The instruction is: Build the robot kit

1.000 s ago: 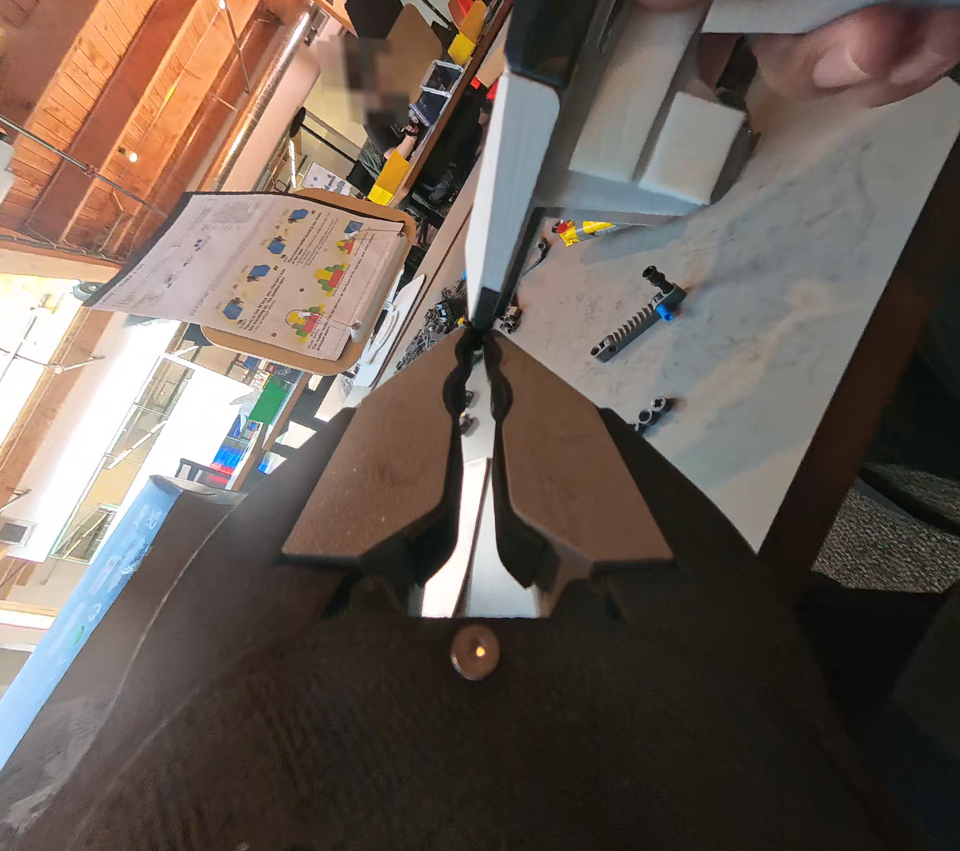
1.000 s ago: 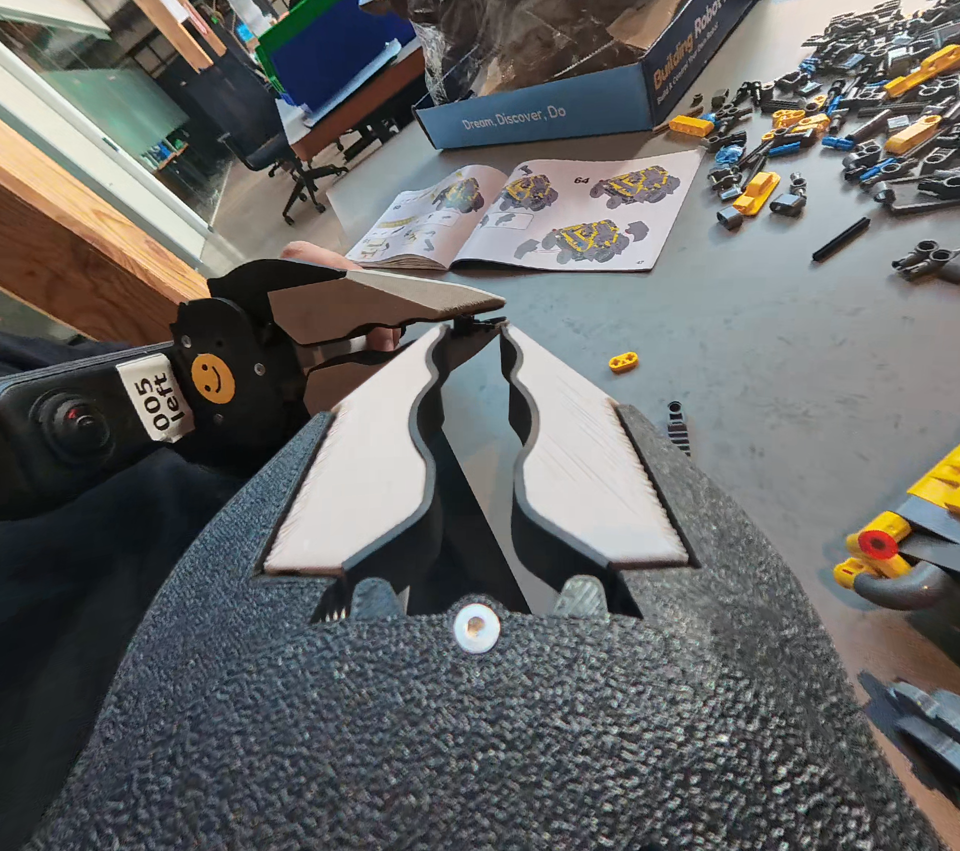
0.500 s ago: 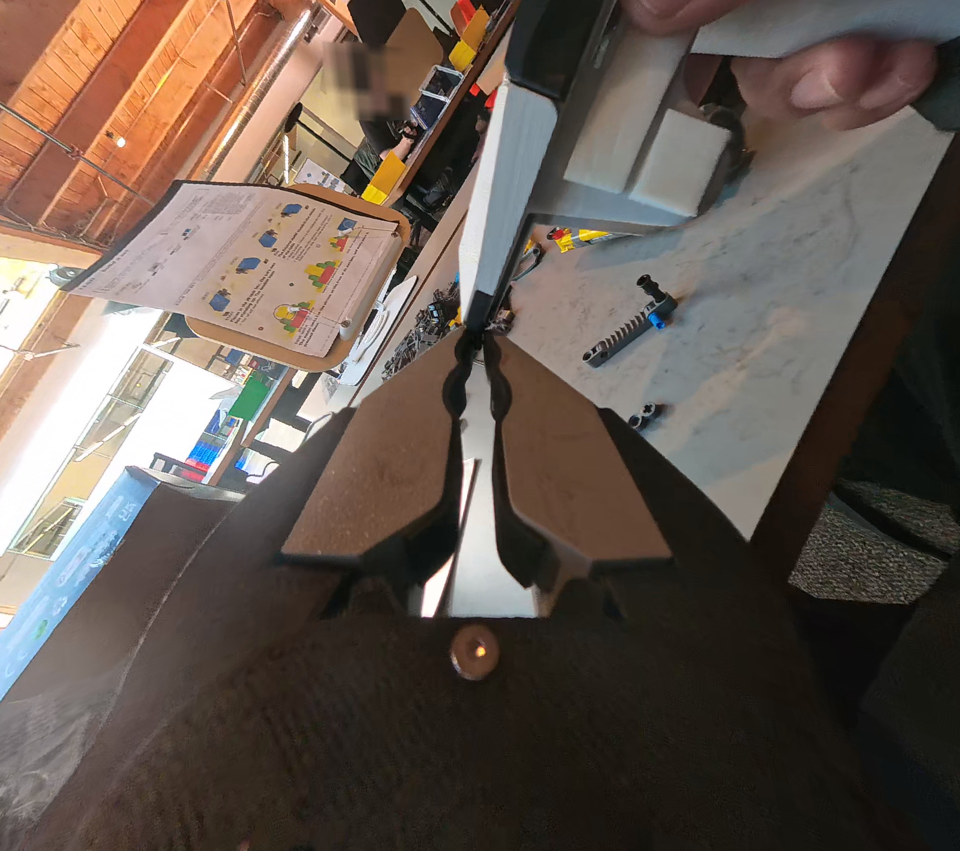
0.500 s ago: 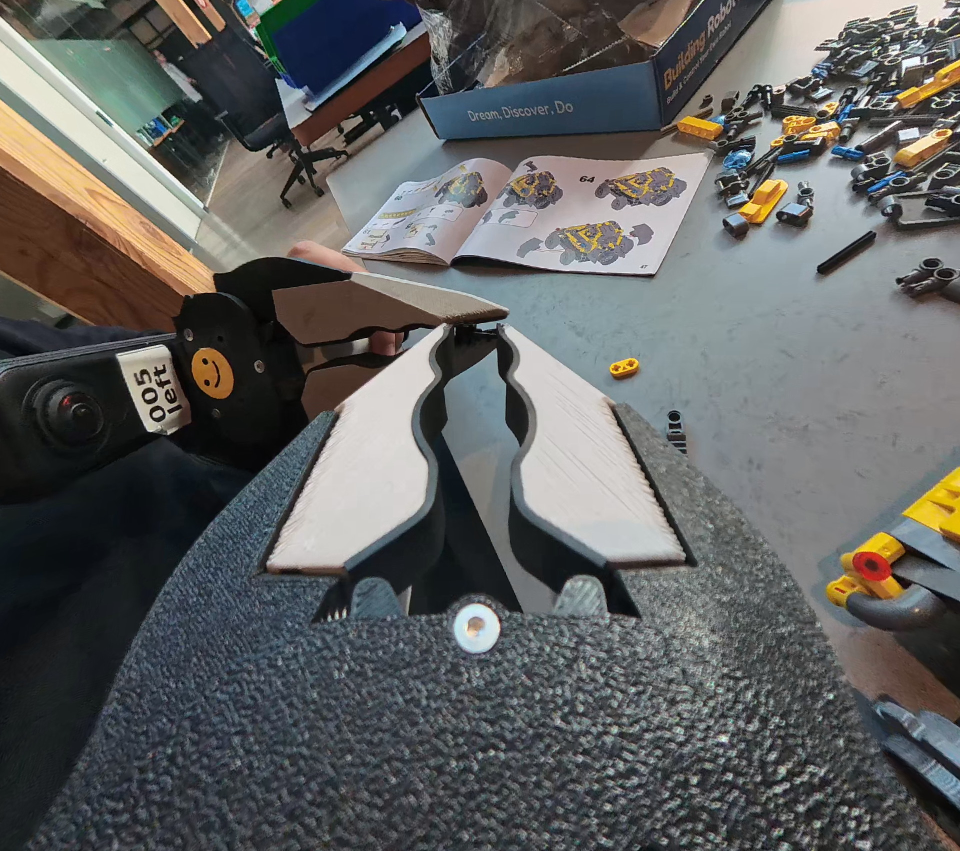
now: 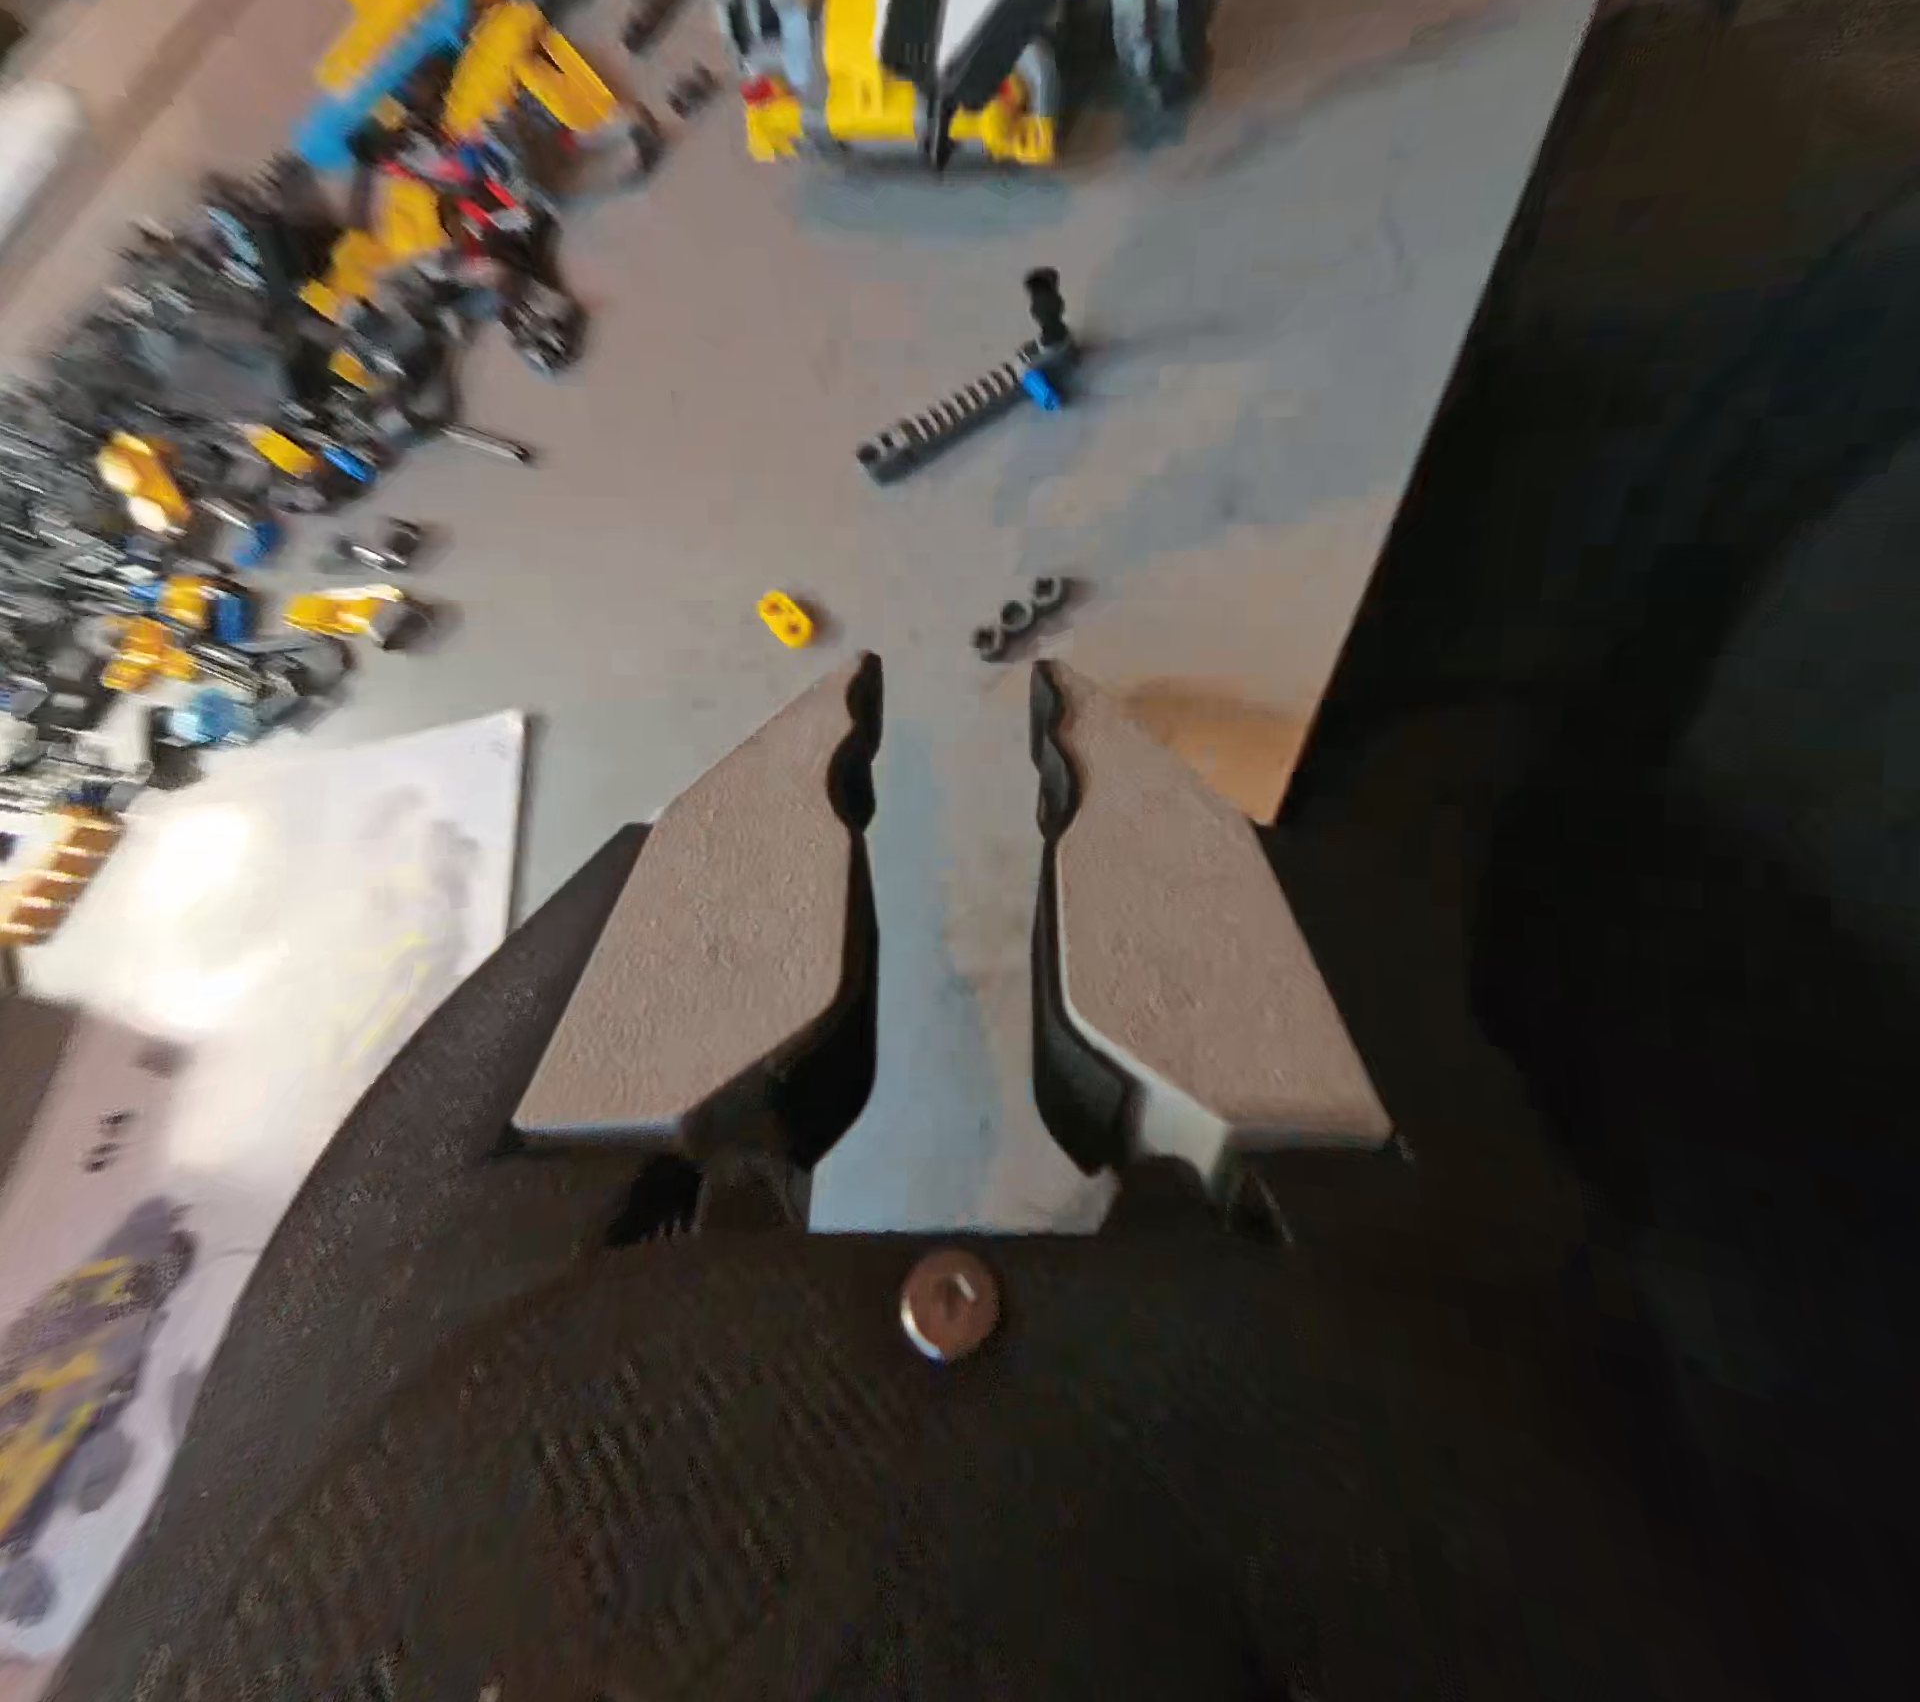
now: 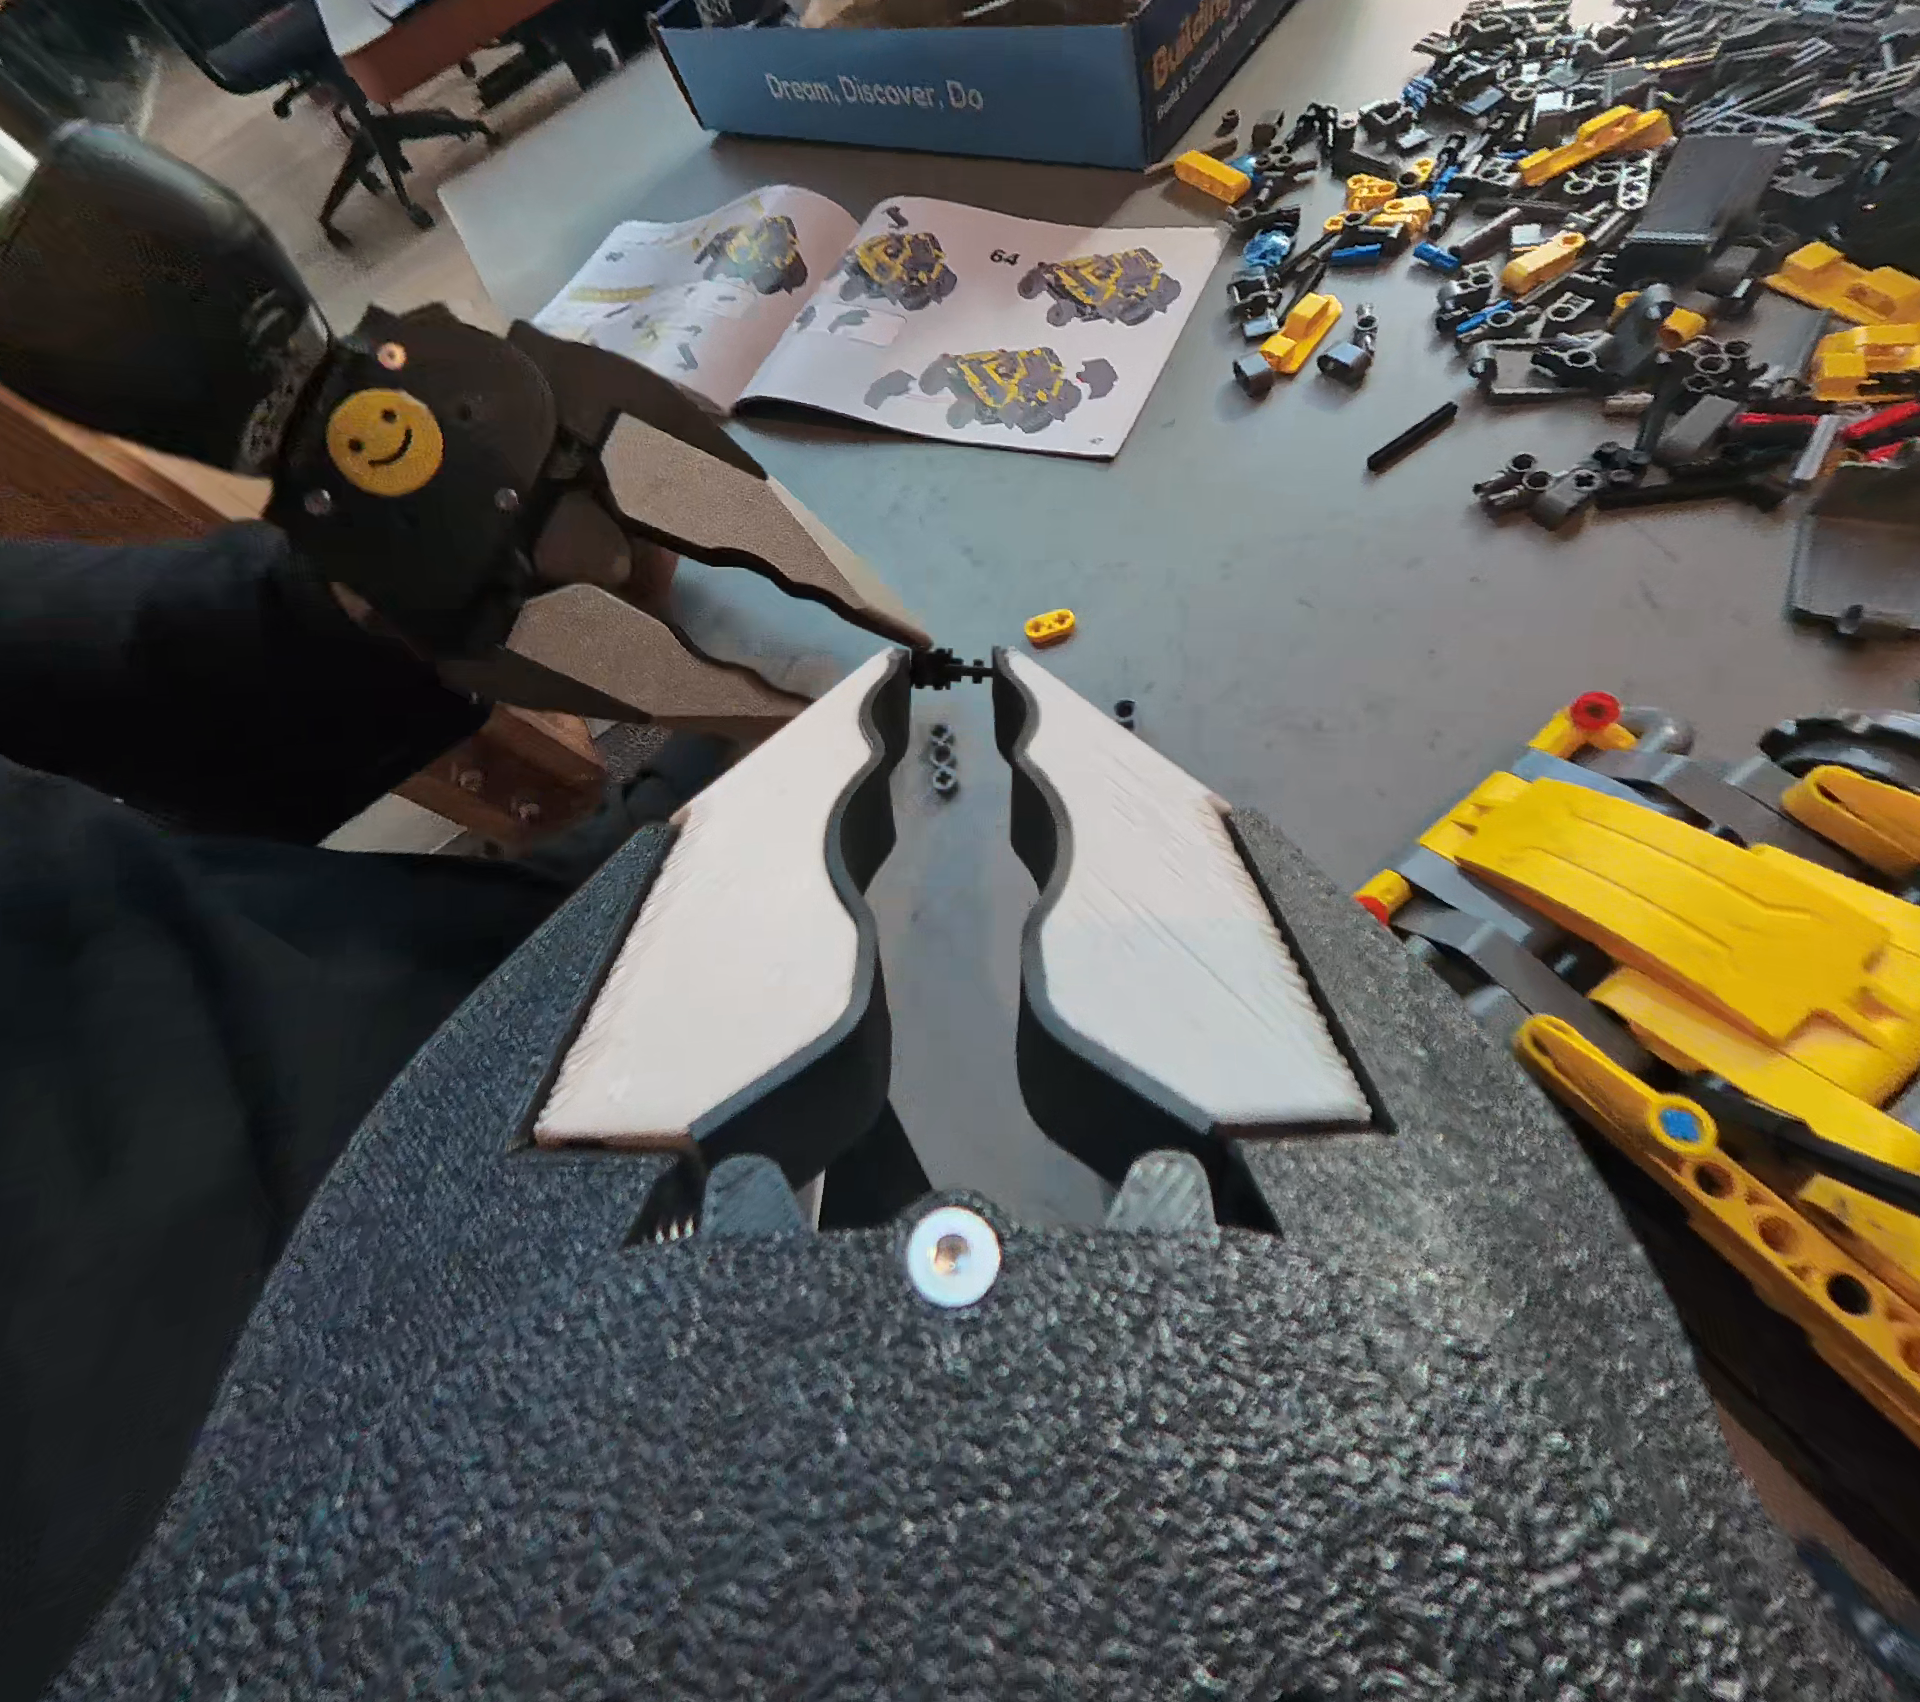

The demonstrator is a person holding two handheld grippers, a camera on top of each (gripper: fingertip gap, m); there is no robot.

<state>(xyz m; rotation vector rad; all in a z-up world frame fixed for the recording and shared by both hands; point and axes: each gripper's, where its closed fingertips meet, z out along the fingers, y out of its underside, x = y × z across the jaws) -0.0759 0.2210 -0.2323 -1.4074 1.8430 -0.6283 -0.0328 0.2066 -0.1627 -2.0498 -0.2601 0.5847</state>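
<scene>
My right gripper [image 6: 948,665] is shut on a small black pin [image 6: 951,670], held crosswise between its tips just above the grey table [image 6: 1247,613]. My left gripper [image 6: 857,670] comes in from the left, open and empty, with its upper fingertip close to the pin. In the blurred left wrist view the left gripper [image 5: 954,670] is open over the table, near a small yellow link [image 5: 787,618] and a black three-hole connector [image 5: 1023,618]. The link [image 6: 1049,626] and connector [image 6: 942,759] also show in the right wrist view. The right gripper [image 5: 940,140] shows farther off in the left wrist view.
A yellow model vehicle [image 6: 1662,977] stands at the right. An open instruction booklet [image 6: 935,322], a blue box [image 6: 935,83] and a pile of loose parts [image 6: 1610,250] lie behind. A toothed grey bar with a blue pin [image 5: 966,405] lies near the table's edge [image 5: 1403,509]. The tips of one gripper are about 8 cm away from the tips of the other. The link [image 6: 1049,626] lies some 4 cm from my left tips, 10 cm from my right tips. Look for it in the left wrist view [image 5: 787,625] too.
My left gripper has opened and swung down to face the table. My right gripper has kept its hold on the black pin and tilted down over the connector.
</scene>
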